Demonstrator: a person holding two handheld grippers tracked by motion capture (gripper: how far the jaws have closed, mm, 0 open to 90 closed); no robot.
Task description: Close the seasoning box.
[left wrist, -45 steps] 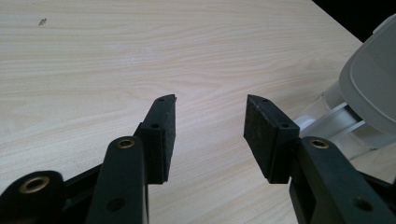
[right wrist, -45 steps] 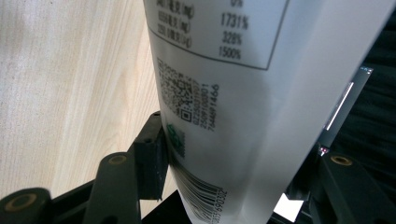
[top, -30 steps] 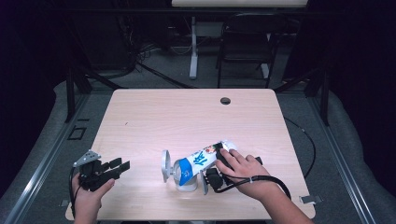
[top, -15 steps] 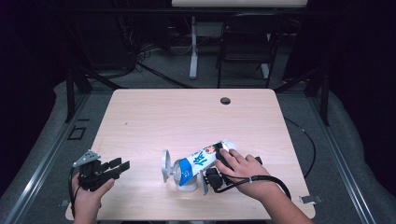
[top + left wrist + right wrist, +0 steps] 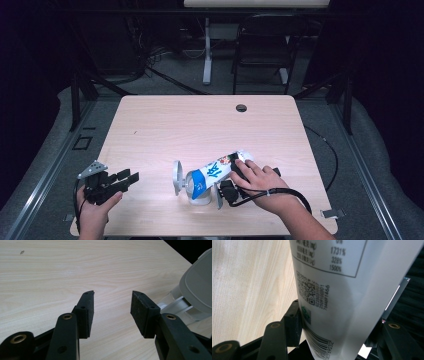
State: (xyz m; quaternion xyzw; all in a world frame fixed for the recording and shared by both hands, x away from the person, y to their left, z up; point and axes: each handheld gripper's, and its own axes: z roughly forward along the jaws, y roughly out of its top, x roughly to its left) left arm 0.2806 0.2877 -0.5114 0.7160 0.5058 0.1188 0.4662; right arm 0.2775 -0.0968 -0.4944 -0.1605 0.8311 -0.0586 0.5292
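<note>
A blue and white packet (image 5: pixel 212 173) lies tilted on the table's near half, its blue end resting on a clear container (image 5: pixel 200 196) with a round grey lid (image 5: pixel 177 177) hinged open beside it. My right gripper (image 5: pixel 229 182) is shut on the packet's white end, with the person's hand over it. In the right gripper view the packet (image 5: pixel 332 290), printed with a barcode, sits between the jaws of the right gripper (image 5: pixel 339 315), and the left pad presses on it. My left gripper (image 5: pixel 127 180) rests open at the near left. Nothing lies between the pads of the left gripper (image 5: pixel 112 311), and the grey lid (image 5: pixel 197 285) is to their right.
The light wooden table (image 5: pixel 200 125) has a small dark cable hole (image 5: pixel 241 108) near its far edge. A black cable (image 5: pixel 280 192) loops from the right gripper along the near right. Chair and stand legs are on the floor beyond the table.
</note>
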